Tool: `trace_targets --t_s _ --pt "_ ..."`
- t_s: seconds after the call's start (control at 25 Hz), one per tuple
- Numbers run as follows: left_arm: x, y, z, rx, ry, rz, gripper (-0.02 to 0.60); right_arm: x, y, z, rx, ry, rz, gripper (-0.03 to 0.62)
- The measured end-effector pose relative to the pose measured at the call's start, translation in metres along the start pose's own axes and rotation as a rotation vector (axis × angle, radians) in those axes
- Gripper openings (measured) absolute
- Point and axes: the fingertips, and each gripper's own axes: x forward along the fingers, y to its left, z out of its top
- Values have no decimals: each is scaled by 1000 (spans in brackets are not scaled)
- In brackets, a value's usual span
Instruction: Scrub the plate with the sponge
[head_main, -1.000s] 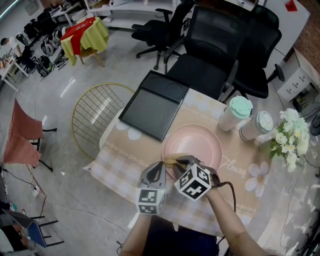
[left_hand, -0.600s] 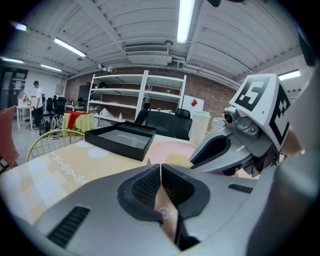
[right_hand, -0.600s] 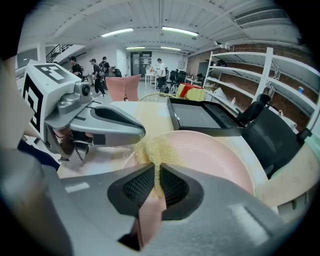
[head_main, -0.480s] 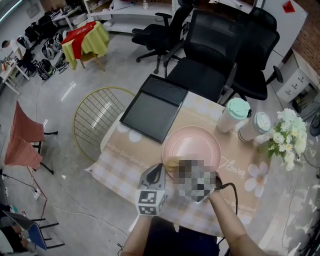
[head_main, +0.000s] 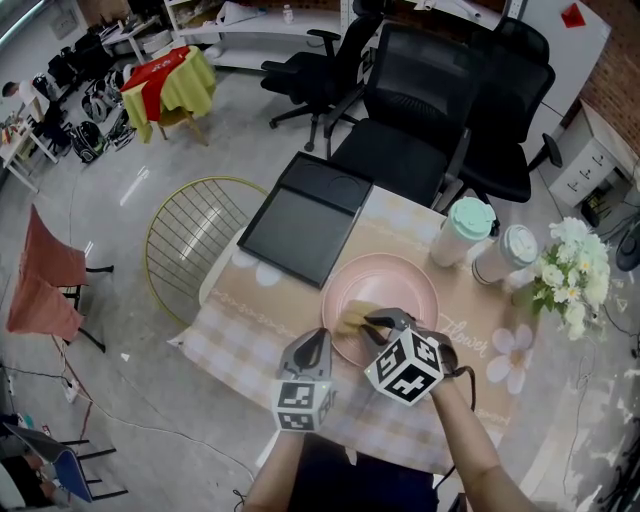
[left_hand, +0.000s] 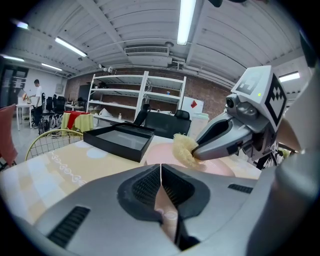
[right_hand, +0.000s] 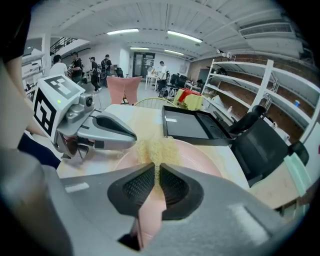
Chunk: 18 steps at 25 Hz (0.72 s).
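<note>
Plate question: it's the pink one lying flat on the worktop, about mid-width and toward the near edge, right? And what's actually doing the scrubbing? (poster 1)

Yep. The right gripper has its fingers clamped on a yellow sponge. Most of the sponge pokes out past the tips onto the plate's near-left part. Makes sense to me: with a soft wad out front, the sponge meets the plate, not the hard tips. (poster 2)

And the left gripper? Looks idle. (poster 1)

Its fingers are pressed together with nothing between them, over the cloth just beside the plate's near-left rim. My guess is it's there to steady the plate if it slides, but I can't tell whether it touches the rim. (poster 2)

Anything else hard to read? (poster 1)

Whether the sponge is really pressed down or just skimming, no view settles that. The right gripper's marker cube covers the plate's near rim in the head view, and I can't see any dirt or suds on the pink. The black tray at the far left corner and the two lidded tumblers near the right edge sit apart from the plate, so I'd say there's room to sweep toward the far rim. (poster 2)
</note>
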Motion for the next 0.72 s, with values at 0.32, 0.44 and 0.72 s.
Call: trace_targets --t_s 0.32,0.44,0.72 --pt "3 -2 -3 -4 3 -8 14 -8 -49 2 -15 7 -97 31" --pt "5 -2 -4 -4 1 -7 14 -6 -62 3 -23 9 -116 31" --pt "7 -1 -1 -12 -3 -2 14 11 -81 -5 -35 13 -137 31"
